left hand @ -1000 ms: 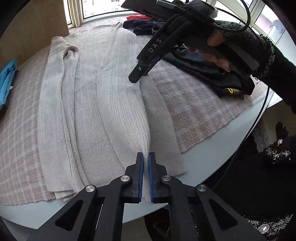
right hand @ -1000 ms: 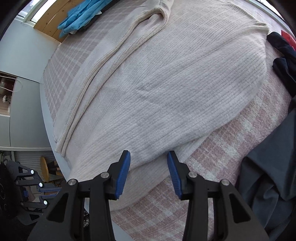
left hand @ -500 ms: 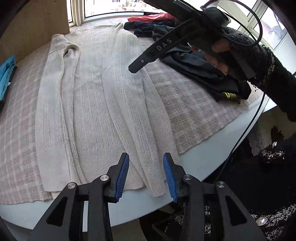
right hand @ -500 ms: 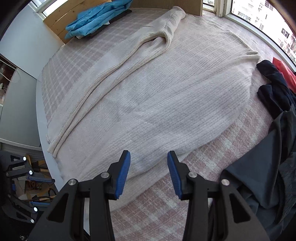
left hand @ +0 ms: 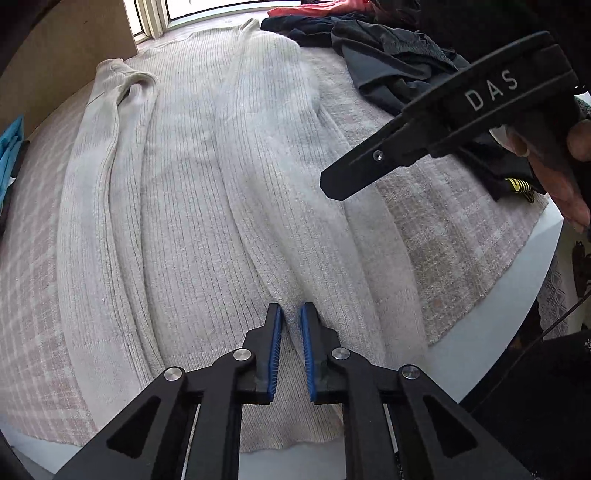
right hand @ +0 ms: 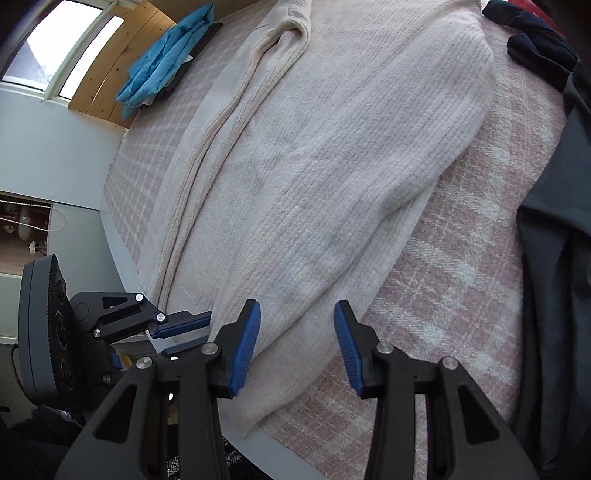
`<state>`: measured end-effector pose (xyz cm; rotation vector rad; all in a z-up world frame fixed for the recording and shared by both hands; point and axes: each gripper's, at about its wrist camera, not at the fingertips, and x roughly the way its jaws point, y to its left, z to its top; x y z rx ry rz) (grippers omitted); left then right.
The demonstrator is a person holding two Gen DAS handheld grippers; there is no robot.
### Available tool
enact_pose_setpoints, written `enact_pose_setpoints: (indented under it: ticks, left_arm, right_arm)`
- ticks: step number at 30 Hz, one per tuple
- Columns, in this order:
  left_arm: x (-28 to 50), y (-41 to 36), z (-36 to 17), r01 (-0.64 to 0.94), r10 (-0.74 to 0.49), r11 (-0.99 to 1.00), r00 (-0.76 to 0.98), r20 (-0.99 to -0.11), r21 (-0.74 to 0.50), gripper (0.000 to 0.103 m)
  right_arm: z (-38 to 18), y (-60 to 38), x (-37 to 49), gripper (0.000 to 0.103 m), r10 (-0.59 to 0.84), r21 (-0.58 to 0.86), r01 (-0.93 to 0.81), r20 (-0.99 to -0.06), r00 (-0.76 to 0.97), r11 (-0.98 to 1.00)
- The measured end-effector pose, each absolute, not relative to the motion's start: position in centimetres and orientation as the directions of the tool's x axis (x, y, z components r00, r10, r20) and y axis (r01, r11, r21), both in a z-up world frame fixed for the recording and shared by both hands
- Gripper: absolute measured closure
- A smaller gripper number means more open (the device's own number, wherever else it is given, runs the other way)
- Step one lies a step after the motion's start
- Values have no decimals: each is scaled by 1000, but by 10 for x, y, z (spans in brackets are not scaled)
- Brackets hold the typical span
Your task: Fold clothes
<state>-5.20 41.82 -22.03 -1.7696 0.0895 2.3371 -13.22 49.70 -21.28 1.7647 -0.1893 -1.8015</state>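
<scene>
Left wrist view: left claw (left hand: 291,325) narrowed to a thin gap, with a ridge of the cream sweater (left hand: 207,192) pinched between the blue pads (left hand: 275,354) near its bottom hem. The same view shows the right claw from outside, a black arm marked "DAS" at right of frame, held by a hand (left hand: 554,170) above the sweater's right edge. I can't read its jaw gap from here.

Right wrist view fills that in: right claw (right hand: 297,332) is wide open with nothing between the pads, hovering over the sweater's edge where it meets the pink checked cloth (right hand: 461,258). The left claw (right hand: 184,328) shows at lower left of frame, at the sweater's hem by the counter (right hand: 122,258) edge. I only get it side-on there.

Only the right view shows the blue garment (right hand: 166,55) by the wood panel in the upper left. Only the left view shows the red item (left hand: 314,7) at the top, beyond the dark clothes pile (left hand: 388,48) in the upper right.

The sweater lies flat on the checked cloth. Its long axis runs from the hem at bottom centre of the left view up to the collar (left hand: 122,74) in the upper left. One sleeve is folded in along its left side.
</scene>
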Motion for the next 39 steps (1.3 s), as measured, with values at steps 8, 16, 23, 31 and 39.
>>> enact_pose_setpoints:
  ticks: [8, 16, 23, 31, 39]
  left_arm:
    - [-50, 417, -220, -268, 160, -960, -272, -949, -85, 97]
    - [-51, 406, -217, -328, 223, -936, -267, -938, -130, 98]
    - [-46, 394, -202, -348, 239, -929, -292, -926, -131, 100]
    - [-46, 392, -215, -371, 193, -924, -245, -950, -92, 95]
    - [-106, 386, -168, -366, 153, -930, -343, -927, -18, 94]
  right_arm:
    - [-215, 486, -119, 69, -417, 396, 285, -909, -14, -873]
    - [-207, 465, -95, 94, -278, 202, 407, -950, -138, -891]
    - [-185, 482, -85, 99, -231, 158, 374, -960, -157, -914]
    - [-191, 502, -81, 84, -387, 358, 273, -920, -62, -893]
    - [-187, 520, -122, 58, -413, 365, 300, -903, -116, -882]
